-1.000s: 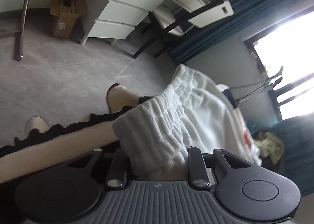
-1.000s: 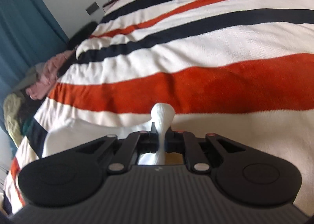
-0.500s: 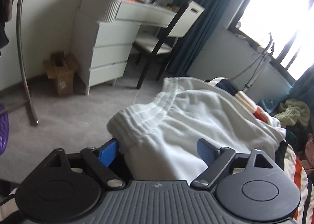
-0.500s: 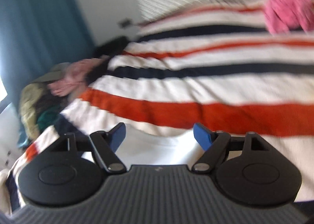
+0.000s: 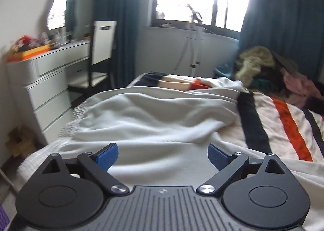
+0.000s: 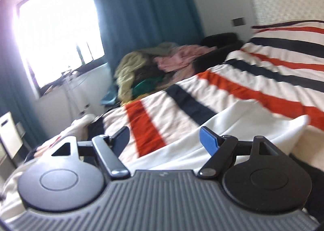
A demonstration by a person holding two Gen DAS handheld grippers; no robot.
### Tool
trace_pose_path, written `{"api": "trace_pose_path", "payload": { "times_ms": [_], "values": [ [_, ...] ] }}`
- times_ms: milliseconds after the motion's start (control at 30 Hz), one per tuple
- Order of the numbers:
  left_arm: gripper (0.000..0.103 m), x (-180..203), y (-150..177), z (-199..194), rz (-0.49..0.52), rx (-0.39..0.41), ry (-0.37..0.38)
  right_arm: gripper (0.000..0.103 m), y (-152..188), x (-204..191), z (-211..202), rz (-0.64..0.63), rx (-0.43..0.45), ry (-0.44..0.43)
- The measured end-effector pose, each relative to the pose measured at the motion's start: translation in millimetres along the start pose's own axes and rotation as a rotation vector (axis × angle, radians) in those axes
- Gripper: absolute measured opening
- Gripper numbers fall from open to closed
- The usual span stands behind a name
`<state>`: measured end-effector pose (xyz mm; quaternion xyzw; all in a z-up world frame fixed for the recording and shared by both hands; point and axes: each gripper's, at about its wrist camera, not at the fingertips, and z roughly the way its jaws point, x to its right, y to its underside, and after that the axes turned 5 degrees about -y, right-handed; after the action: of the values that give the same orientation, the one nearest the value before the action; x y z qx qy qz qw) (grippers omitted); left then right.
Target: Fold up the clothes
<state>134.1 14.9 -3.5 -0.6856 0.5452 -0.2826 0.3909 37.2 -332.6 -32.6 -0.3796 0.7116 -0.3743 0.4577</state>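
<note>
1. The striped white, orange and navy bedspread [image 6: 263, 81] carries everything.
2. The rumpled white knit garment [image 5: 154, 117] lies loose near the bed's edge; it could slide off.
3. The left gripper [image 5: 162, 155] and right gripper [image 6: 169, 137] hover, fingers spread, holding nothing.

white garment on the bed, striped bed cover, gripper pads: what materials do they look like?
White garment: soft matte knit, likely cotton jersey or fleece; it drapes in rounded folds, with a gathered ribbed band at its left edge.
Striped bed cover: matte woven or knitted textile, no sheen; motion blur hides the weave.
Pads: blue, finely textured, probably rubber or soft plastic, on black arms that look like moulded plastic.
</note>
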Motion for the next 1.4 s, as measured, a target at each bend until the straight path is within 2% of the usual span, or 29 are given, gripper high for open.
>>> {"api": "trace_pose_path", "payload": {
  "times_ms": [133, 233, 367, 500, 667, 800, 867, 900, 933, 967, 1000, 1033, 1100, 1233, 1400],
  "values": [
    [0.096, 79, -18, 50, 0.118, -0.01, 0.048, 0.078, 8, -6, 16, -0.011, -0.051, -0.007],
    [0.096, 136, -36, 93, 0.161, -0.011, 0.077, 0.078, 14, -9, 28, -0.022, -0.066, 0.011],
    [0.096, 205, -60, 153, 0.261, 0.044, 0.045, 0.078, 21, -12, 56, -0.041, -0.069, 0.037],
    [0.095, 273, -92, 232, 0.334, 0.077, -0.01, 0.078, 39, -10, 86, -0.057, -0.11, 0.046],
    [0.094, 329, -120, 324, 0.337, 0.055, -0.069, 0.078, 57, 0, 131, 0.026, -0.177, 0.07],
    [0.092, 357, -124, 380, 0.424, 0.029, -0.121, 0.078, 67, 5, 157, 0.066, -0.199, 0.087],
    [0.088, 358, -125, 400, 0.422, 0.04, -0.131, 0.078, 72, 3, 165, 0.051, -0.193, 0.093],
    [0.078, 359, -126, 409, 0.419, 0.046, -0.135, 0.079, 74, 1, 167, 0.034, -0.185, 0.095],
    [0.065, 355, -124, 416, 0.414, 0.054, -0.117, 0.079, 75, 0, 168, 0.02, -0.181, 0.094],
    [0.057, 352, -122, 422, 0.413, 0.053, -0.115, 0.079, 77, -1, 169, 0.014, -0.173, 0.09],
    [0.04, 347, -122, 425, 0.408, 0.057, -0.116, 0.079, 78, 0, 170, 0.019, -0.165, 0.082],
    [0.029, 338, -124, 423, 0.395, 0.069, -0.104, 0.079, 78, 2, 169, 0.026, -0.163, 0.075],
    [0.015, 320, -134, 412, 0.352, 0.072, -0.042, 0.079, 78, 4, 168, 0.041, -0.154, 0.066],
    [0.008, 289, -164, 366, 0.287, 0.115, 0.031, 0.078, 74, 6, 163, 0.058, -0.141, 0.055],
    [0.007, 249, -206, 291, 0.16, 0.174, 0.162, 0.078, 68, 5, 148, 0.045, -0.127, 0.047]
  ]
}}
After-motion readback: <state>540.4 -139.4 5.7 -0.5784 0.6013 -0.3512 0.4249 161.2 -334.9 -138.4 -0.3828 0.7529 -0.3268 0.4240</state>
